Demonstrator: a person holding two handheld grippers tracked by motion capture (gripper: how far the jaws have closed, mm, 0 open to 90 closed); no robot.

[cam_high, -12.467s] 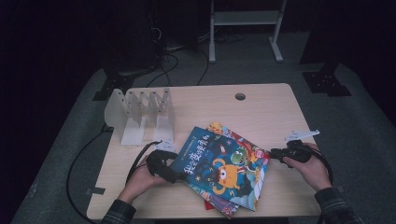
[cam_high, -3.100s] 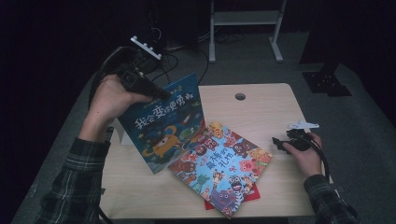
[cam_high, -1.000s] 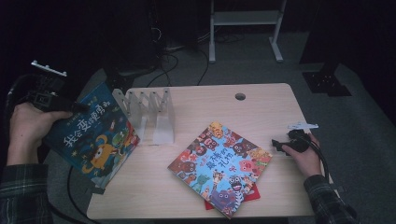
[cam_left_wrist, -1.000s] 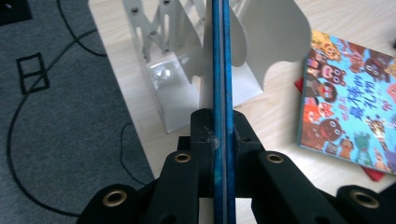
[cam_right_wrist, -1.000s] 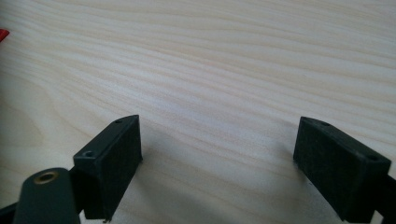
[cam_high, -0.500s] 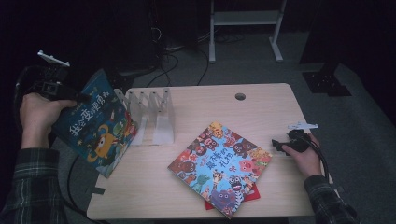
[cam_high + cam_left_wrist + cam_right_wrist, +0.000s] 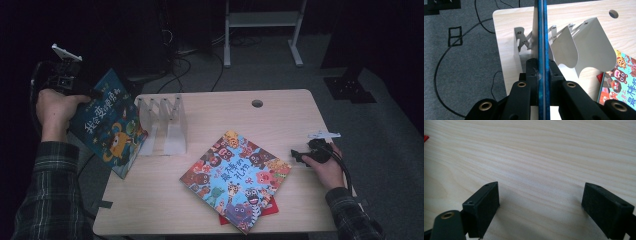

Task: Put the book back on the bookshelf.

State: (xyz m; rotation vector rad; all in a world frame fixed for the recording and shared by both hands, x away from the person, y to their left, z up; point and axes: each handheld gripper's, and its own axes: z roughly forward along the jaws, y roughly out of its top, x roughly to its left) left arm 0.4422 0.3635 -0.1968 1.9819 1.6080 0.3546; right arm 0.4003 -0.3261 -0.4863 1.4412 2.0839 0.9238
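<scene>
1. High view: left tongs (image 7: 75,89) are held up off the worktop's left edge, clamped on a blue picture book (image 7: 110,129). The book hangs tilted, its lower corner over the worktop (image 7: 280,115) edge, just left of the white divider rack (image 7: 162,125). The rack stands at the worktop's back left. A colourful animal book (image 7: 235,177) lies flat near the front middle, on top of a red book (image 7: 267,206) whose corner peeks out. Right tongs (image 7: 300,156) rest on the worktop near the right edge, in the person's right hand (image 7: 325,167), well apart from the books.
2. Left gripper view: both black jaws are pressed on the blue picture book's (image 7: 542,50) edge, seen end-on. The divider rack (image 7: 584,47) is beyond it, and the colourful animal book (image 7: 621,82) shows at lower right. Grey floor with a black cable (image 7: 439,75) is at left.
3. Right gripper view: jaws are spread wide apart, nothing between them, sitting low over the bare pale wood worktop (image 7: 536,157). A red sliver (image 7: 425,137) shows at the left edge.
</scene>
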